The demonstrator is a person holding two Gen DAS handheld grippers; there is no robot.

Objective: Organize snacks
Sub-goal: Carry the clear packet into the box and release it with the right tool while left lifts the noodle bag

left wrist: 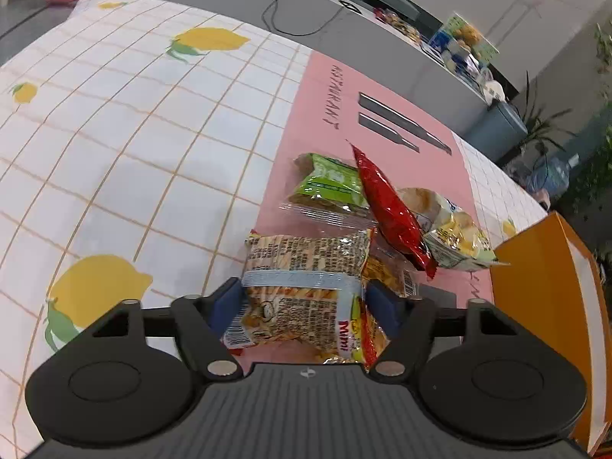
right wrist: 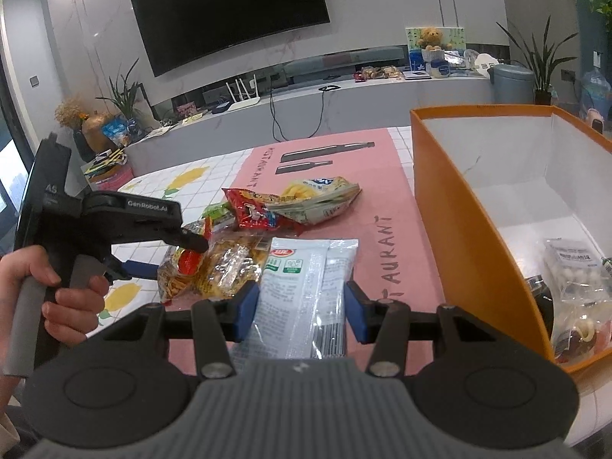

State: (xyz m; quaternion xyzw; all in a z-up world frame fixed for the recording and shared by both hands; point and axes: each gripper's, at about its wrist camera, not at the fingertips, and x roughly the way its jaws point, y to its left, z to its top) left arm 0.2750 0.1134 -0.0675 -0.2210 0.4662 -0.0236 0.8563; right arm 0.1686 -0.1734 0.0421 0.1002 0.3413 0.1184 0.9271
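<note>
A yellow "Mimi" snack packet lies at the near edge of the pink placemat. My left gripper is shut on it, a blue pad against each side. From the right wrist view, that left gripper sits over the same packet, held by a person's hand. My right gripper is shut on a white packet with a red and green label, just above the mat. An orange box stands to its right.
A green packet, a red packet and a pale chips bag lie piled on the mat. Several packets lie inside the orange box. A lemon-print tablecloth covers the table, with a grey counter behind.
</note>
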